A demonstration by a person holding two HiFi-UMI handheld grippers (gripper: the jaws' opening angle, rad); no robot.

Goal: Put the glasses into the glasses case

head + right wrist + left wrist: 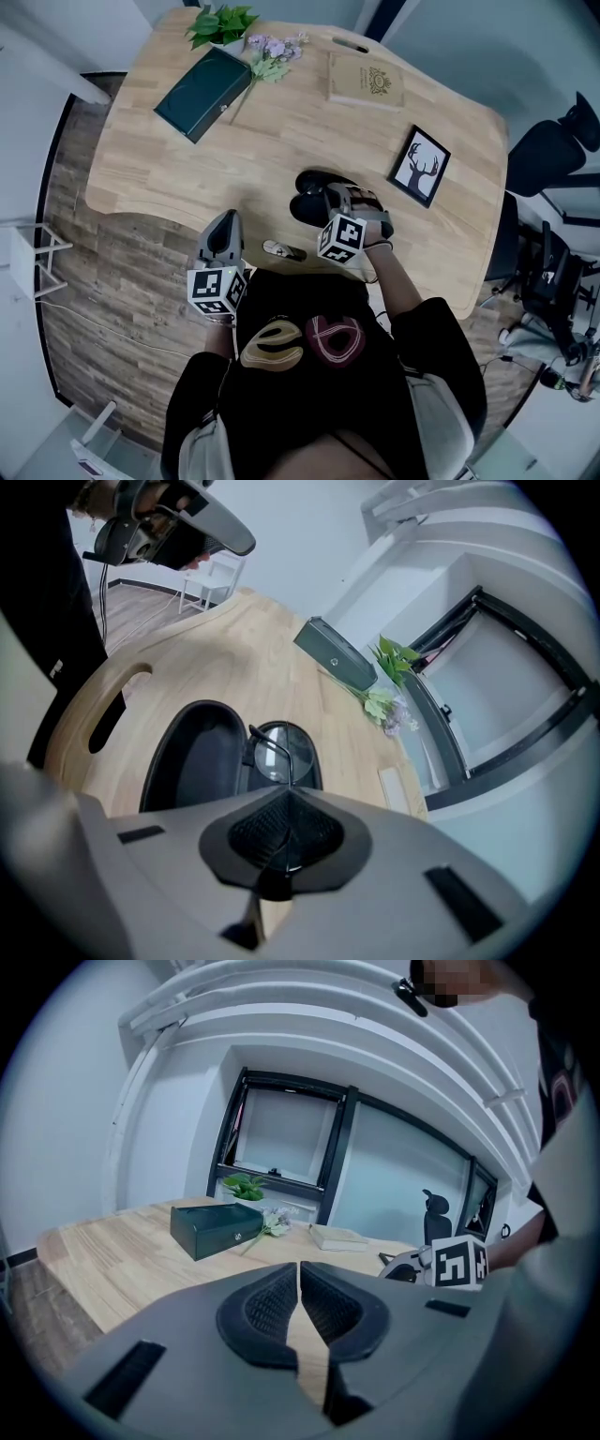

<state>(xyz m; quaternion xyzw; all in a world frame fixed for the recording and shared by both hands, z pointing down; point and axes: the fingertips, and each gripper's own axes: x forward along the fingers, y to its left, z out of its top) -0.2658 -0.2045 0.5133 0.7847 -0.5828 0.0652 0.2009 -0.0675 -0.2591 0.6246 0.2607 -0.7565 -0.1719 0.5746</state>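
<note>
The glasses [277, 752] are held by a thin side arm in the right claw [281, 841], which is clamped shut on it. A lens hangs just ahead of the claw's tips, over the open case [192, 757] on the desk [281, 141]. For a good placement, the glasses are best lowered slowly and kept level, so the frame is seated inside one shell without catching the rim, and only then released. The left claw [300, 1312] is closed on nothing, apart from the case, near the desk's front edge.
</note>
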